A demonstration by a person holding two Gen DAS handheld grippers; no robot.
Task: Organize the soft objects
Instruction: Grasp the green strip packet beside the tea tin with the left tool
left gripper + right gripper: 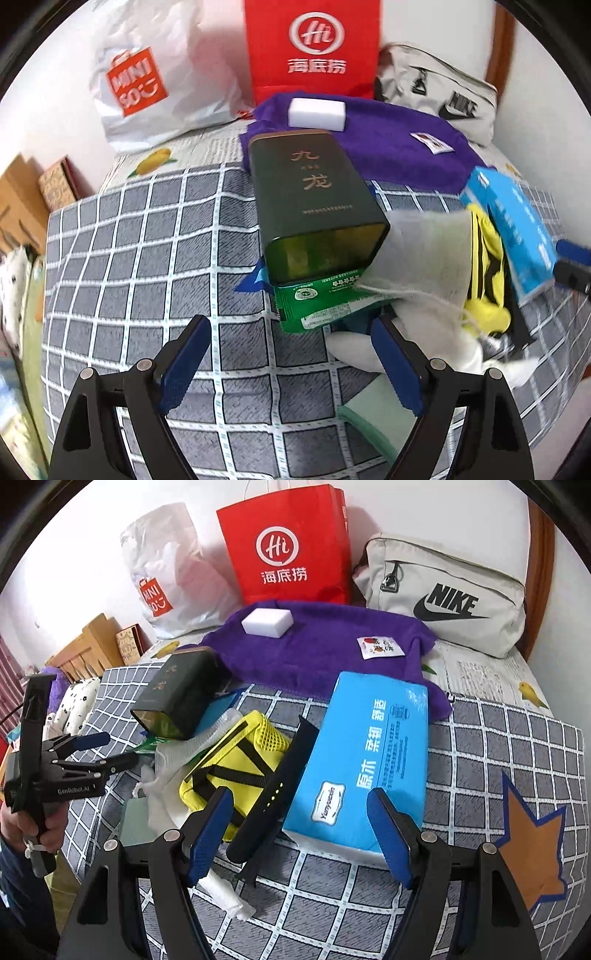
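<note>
A blue tissue pack (365,760) lies on the checked bedspread, right in front of my open right gripper (299,830); it also shows in the left wrist view (513,229). A purple towel (321,646) lies behind it with a white sponge (266,621) on top. A yellow mesh pouch (236,764) and white cloth (166,805) sit in a pile left of the pack. My left gripper (291,354) is open and empty, before the white cloth (354,347) and a gauze bag (424,254).
A dark green tin (314,199) lies on a green packet (321,302). A black power bank (273,794) leans against the tissue pack. A red paper bag (291,546), a white Miniso bag (170,572) and a grey Nike bag (443,594) stand at the back wall.
</note>
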